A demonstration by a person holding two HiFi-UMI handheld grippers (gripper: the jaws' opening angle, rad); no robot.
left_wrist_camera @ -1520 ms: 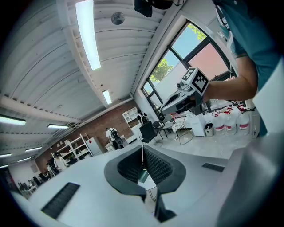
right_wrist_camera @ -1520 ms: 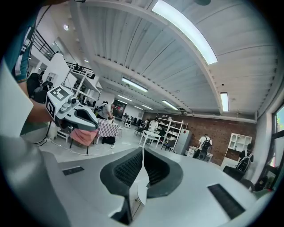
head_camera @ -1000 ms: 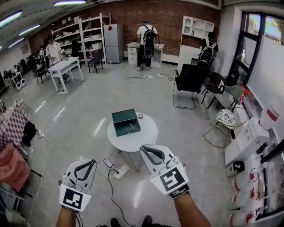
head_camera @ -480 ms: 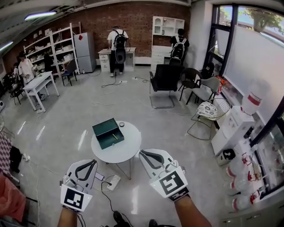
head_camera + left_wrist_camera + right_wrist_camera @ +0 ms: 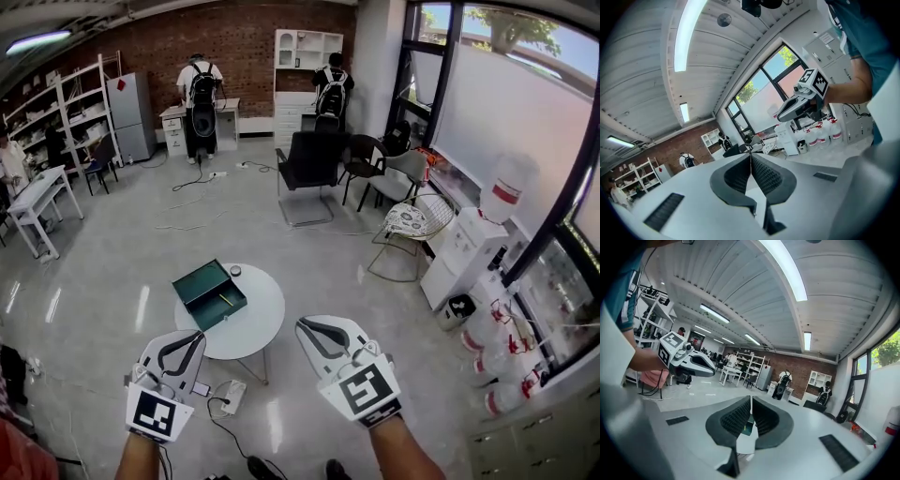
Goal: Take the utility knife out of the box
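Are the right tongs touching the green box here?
Apart. The head view shows the right tongs in the air, well short of the round table where the green box sits.

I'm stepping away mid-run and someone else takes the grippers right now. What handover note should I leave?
Grippers: left gripper and right gripper are both shut and empty, held in the air short of the table.
Things: the box lies open on the round table, ahead of both grippers. The knife is likely the thin yellowish thing inside it, but it is too small to be sure.
Done: box open, nothing taken out.
Left: close in on the table, open one gripper, lift the knife out of the box.
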